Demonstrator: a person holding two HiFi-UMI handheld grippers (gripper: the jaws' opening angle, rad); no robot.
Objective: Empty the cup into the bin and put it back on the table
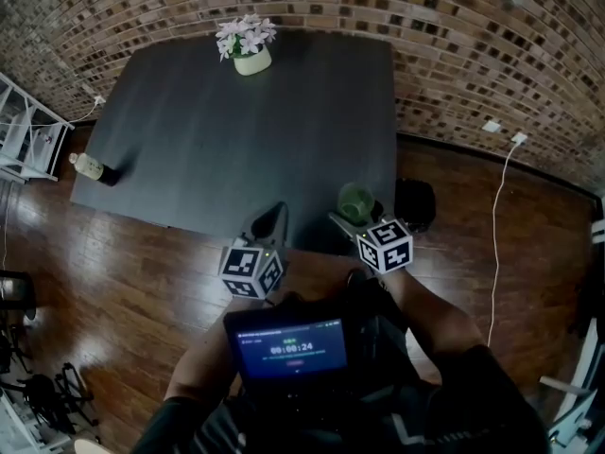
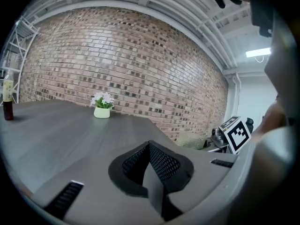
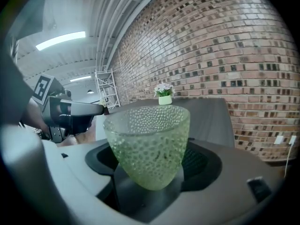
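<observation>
A green bubbled glass cup stands upright between the jaws of my right gripper, which is shut on it. From the head view the cup and right gripper hang over the dark table's near right corner. I see nothing inside the cup. A black bin stands on the floor just right of that corner. My left gripper hovers at the table's near edge, its mesh pads meeting with nothing between them.
A white pot of flowers stands at the table's far edge, and a bottle at its left corner. A metal shelf is at the far left. A white cable runs across the wooden floor at the right.
</observation>
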